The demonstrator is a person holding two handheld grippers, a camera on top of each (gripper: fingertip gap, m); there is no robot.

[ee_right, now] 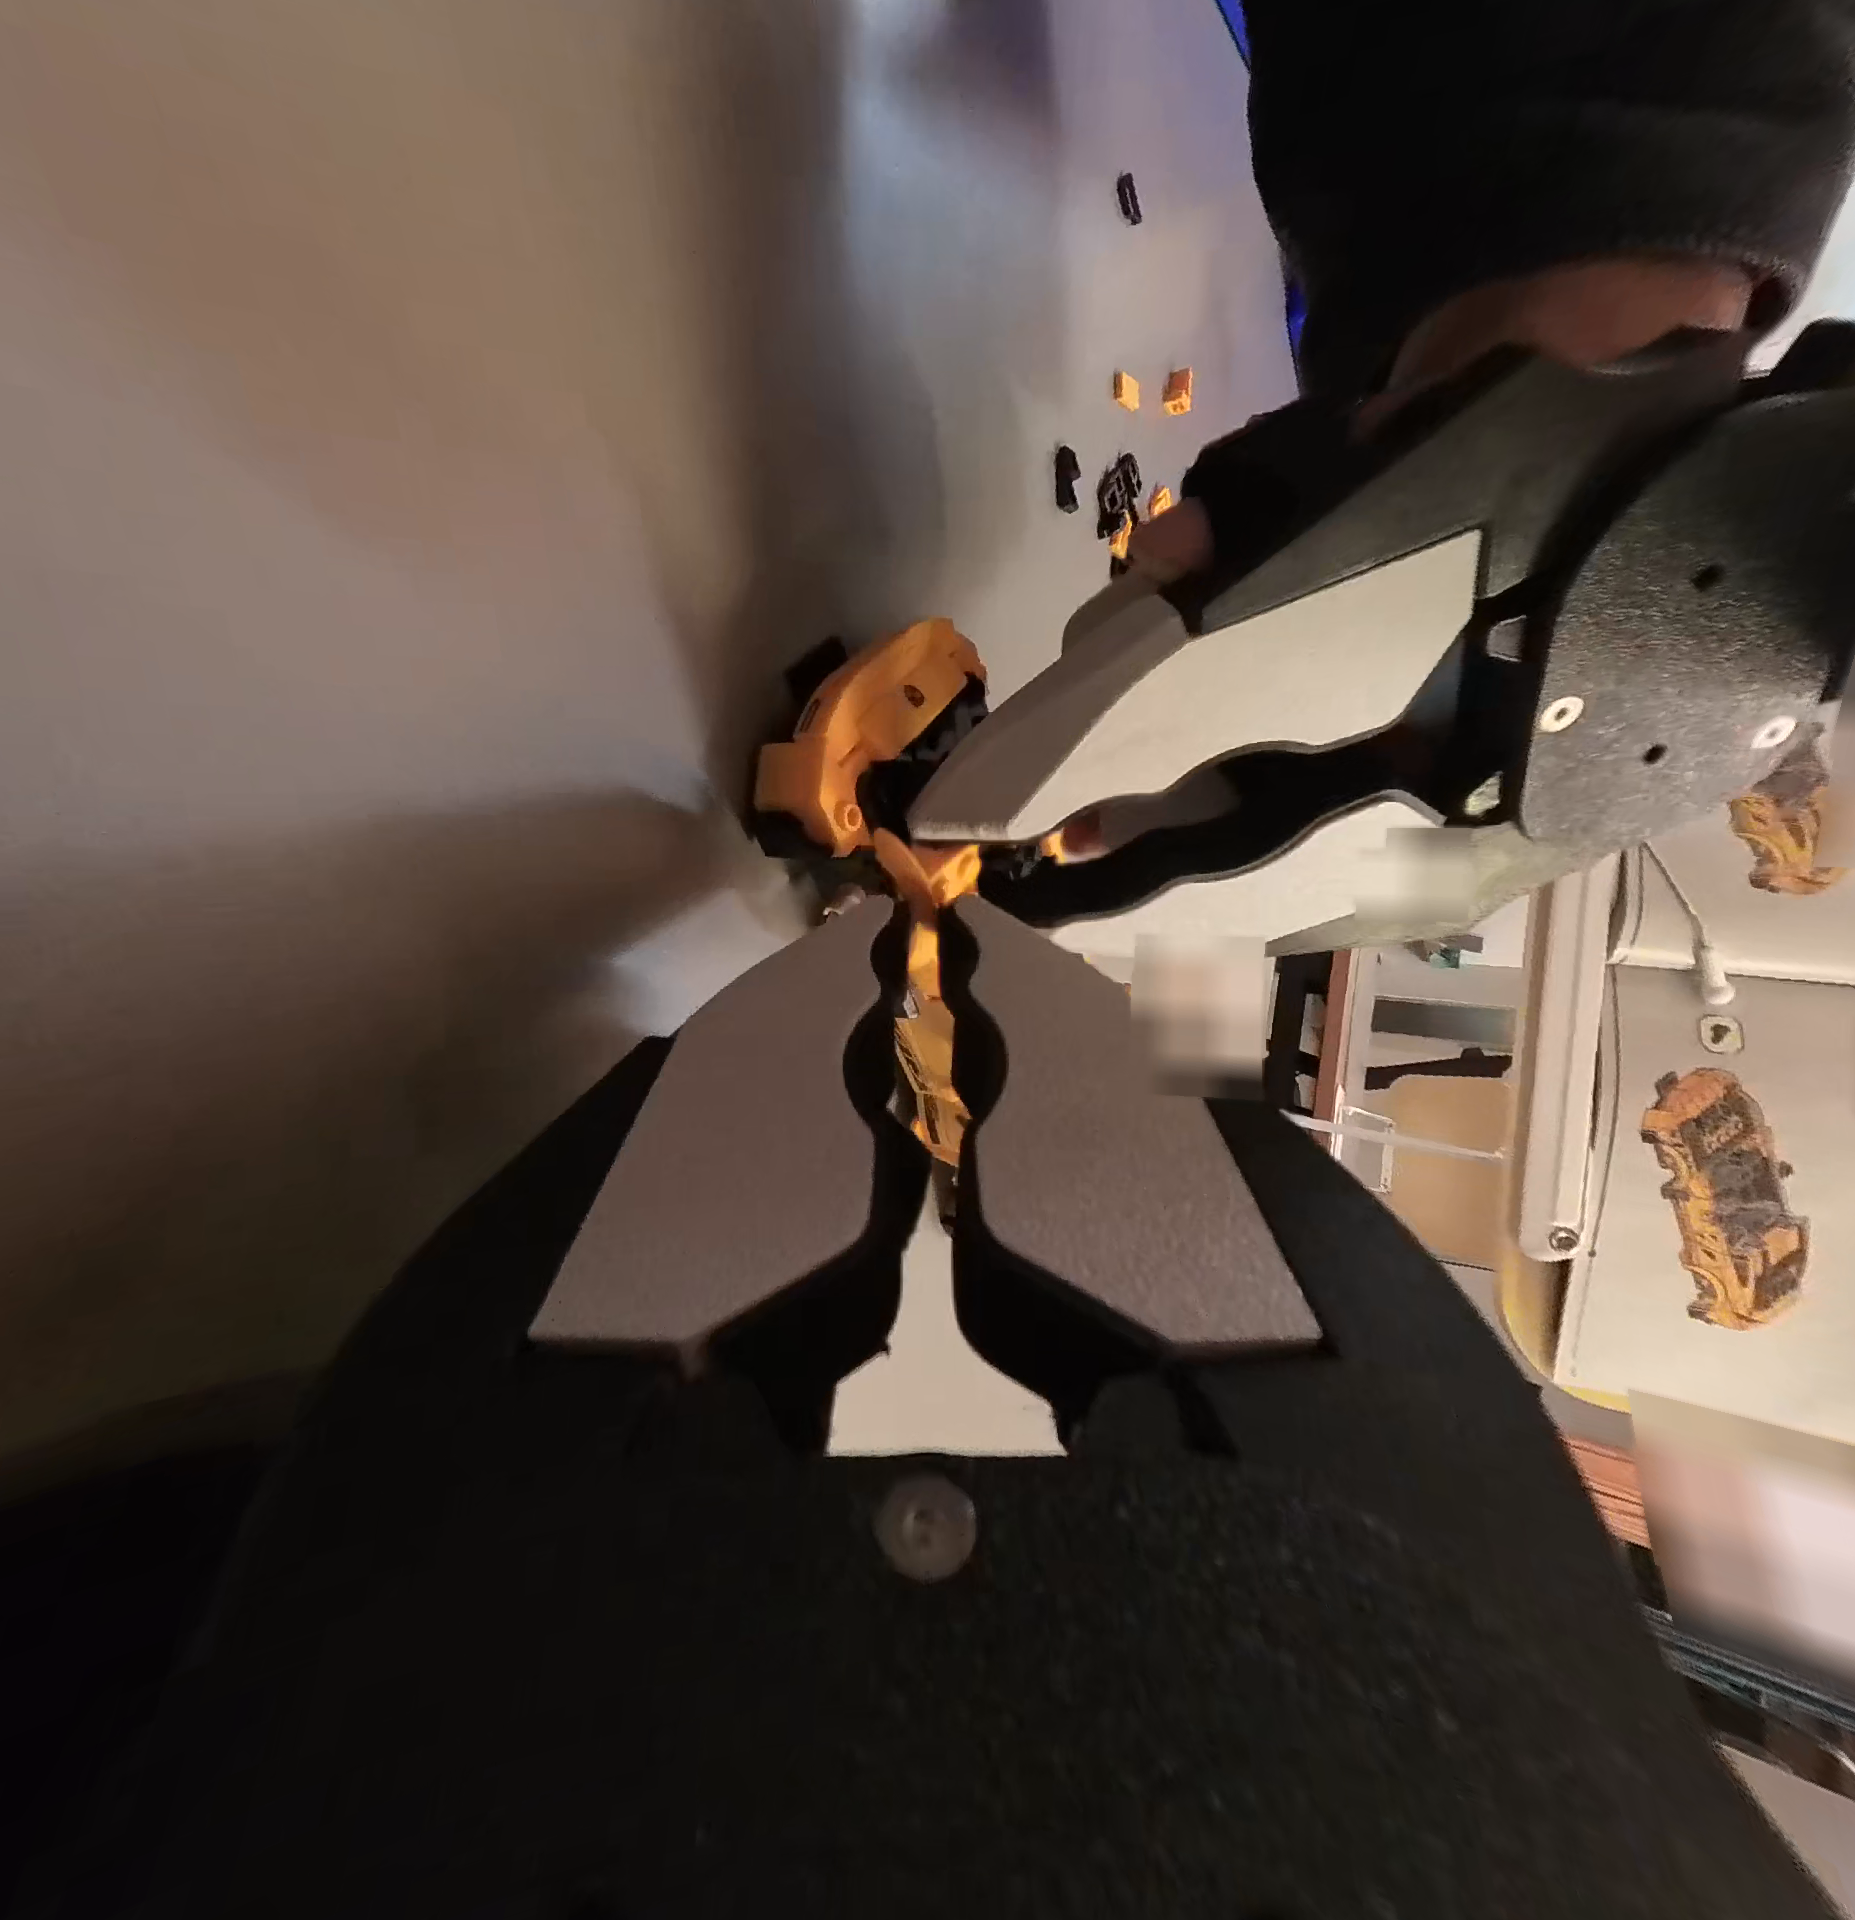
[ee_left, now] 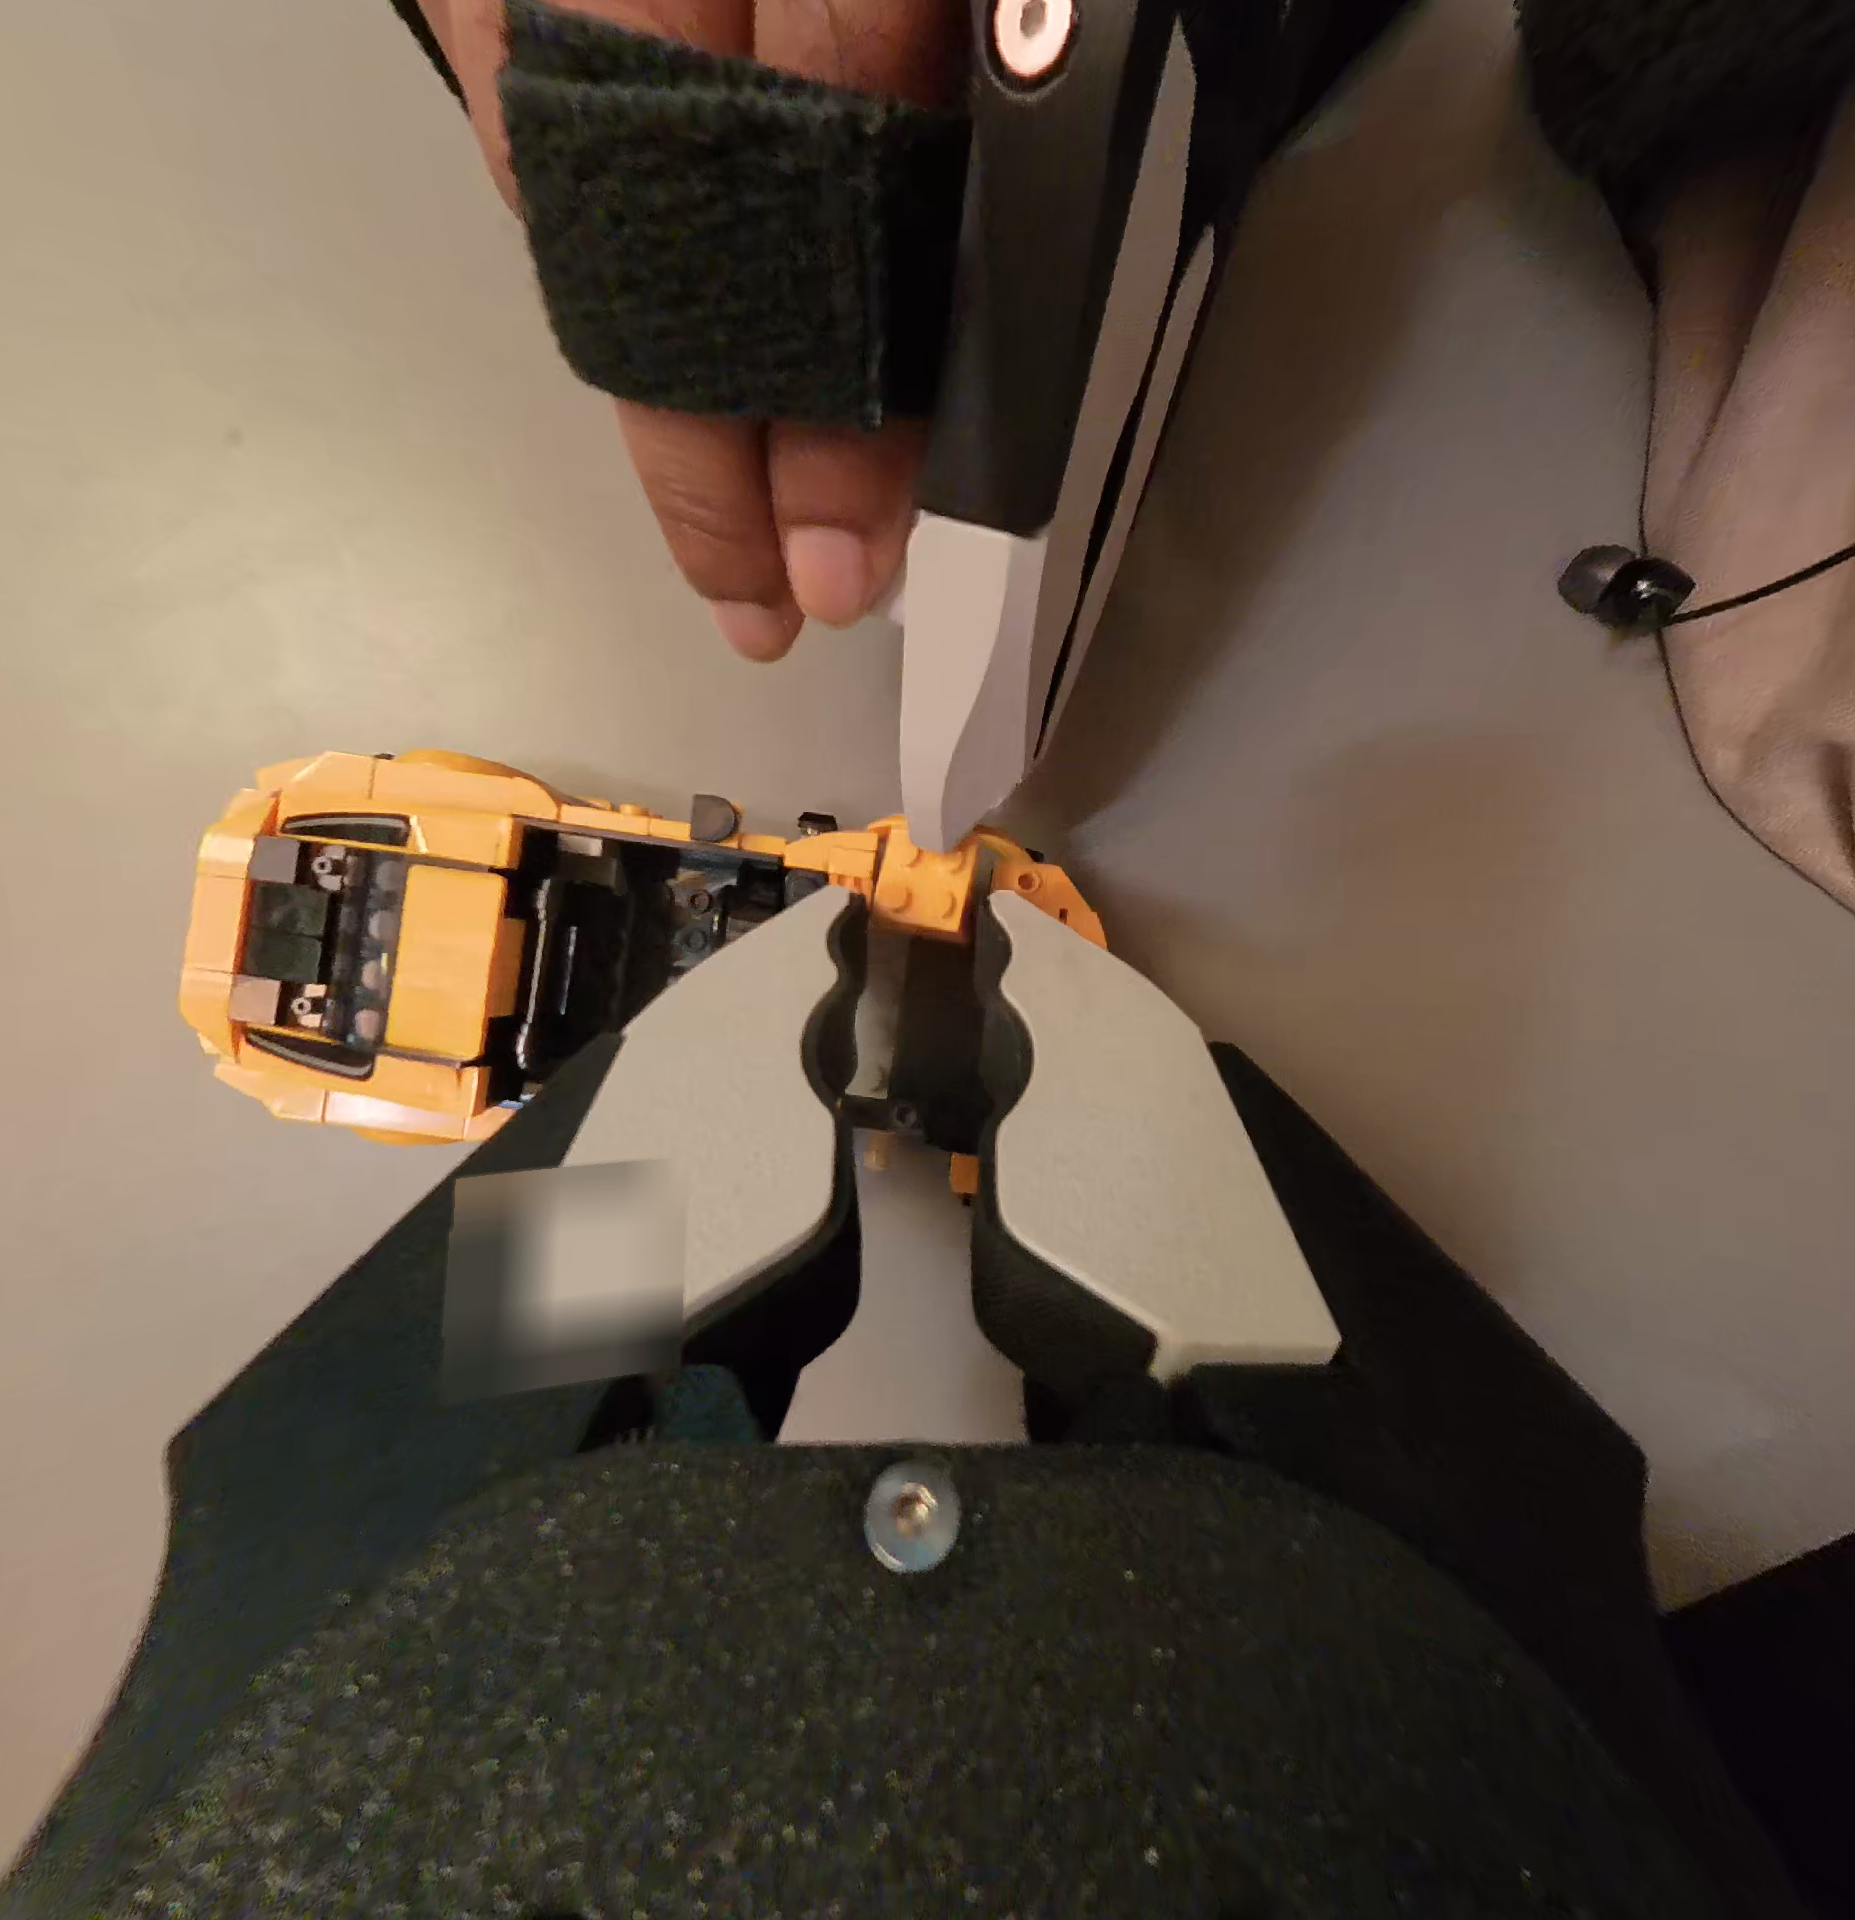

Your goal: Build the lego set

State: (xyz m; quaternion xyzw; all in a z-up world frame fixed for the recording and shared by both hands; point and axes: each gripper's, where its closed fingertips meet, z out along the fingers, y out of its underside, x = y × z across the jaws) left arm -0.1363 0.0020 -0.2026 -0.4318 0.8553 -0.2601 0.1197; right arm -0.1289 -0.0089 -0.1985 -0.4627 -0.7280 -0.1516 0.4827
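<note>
While my left gripper (ee_left: 907, 914) pinches the orange-and-black lego car (ee_left: 383, 945) at its open black end, its finished end stays free. My right gripper (ee_right: 918, 914), fingers nearly closed, clamps an orange piece (ee_right: 928, 883) against that same end.

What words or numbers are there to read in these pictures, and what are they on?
None can be read.
On the orange lego car: tiny marks showing between the fingers of the right gripper, too small to read.
On the car pictures at the right: no writing legible.
The hazy patches were laid over the pictures afterwards.
</note>
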